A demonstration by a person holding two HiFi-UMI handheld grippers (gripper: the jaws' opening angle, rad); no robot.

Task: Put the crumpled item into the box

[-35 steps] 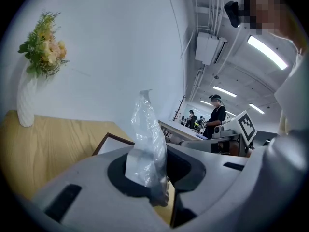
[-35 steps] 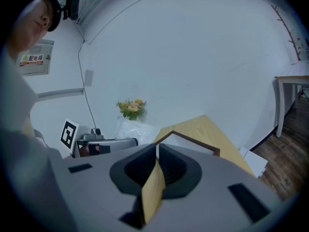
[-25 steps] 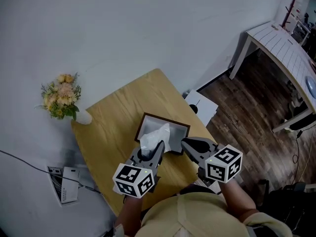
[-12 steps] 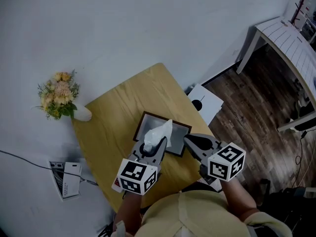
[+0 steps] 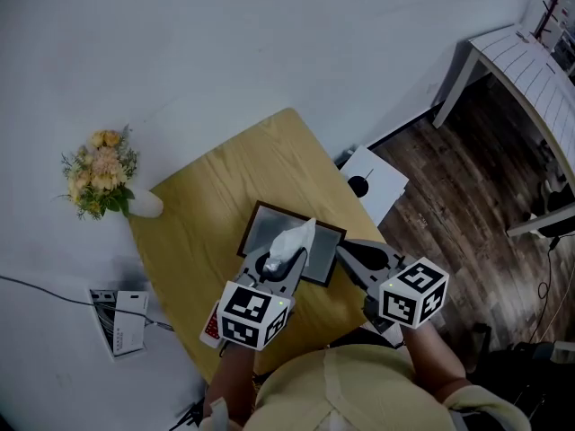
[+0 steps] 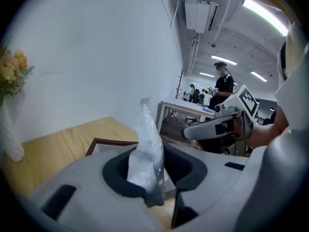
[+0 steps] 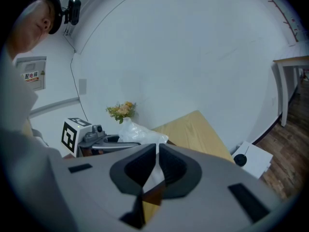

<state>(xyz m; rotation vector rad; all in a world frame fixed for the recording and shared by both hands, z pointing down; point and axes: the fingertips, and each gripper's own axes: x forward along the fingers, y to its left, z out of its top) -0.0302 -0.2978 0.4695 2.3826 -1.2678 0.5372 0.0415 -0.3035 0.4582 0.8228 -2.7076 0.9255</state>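
Pale wall [image 5: 225, 43] backs a small wooden table [image 5: 211, 196], where a shallow dark-framed box [image 5: 287, 215] lies near the front edge; its near side is hidden behind the left gripper [image 5: 283, 263] and what that gripper carries. The crumpled item [image 5: 293, 238], a thin whitish piece of plastic, stands upright between the left gripper's jaws, pinched low down, with its loose top rising over the box. The jaws have just eased a little wider, but the pads look pressed against the plastic. Whether its lower end touches the box floor cannot be told, as the jaws cover that part. The right gripper [image 5: 346, 248] hangs just beside the box's right side, its jaws drawn together with nothing between them and only a thin slit at the tips. Both of the person's hands are hidden under the marker cubes, so only the forearms show. A small red thing [image 5: 210, 327] peeks from under the left cube, too covered to identify. Flowers [image 5: 97, 171] in a white vase [image 5: 144, 206] stand at the table's far left corner. On the dark floor lies a white sheet with a black dot [image 5: 375, 180], partly behind the table, and a white slatted table [image 5: 526, 52] is cut off at the top right.
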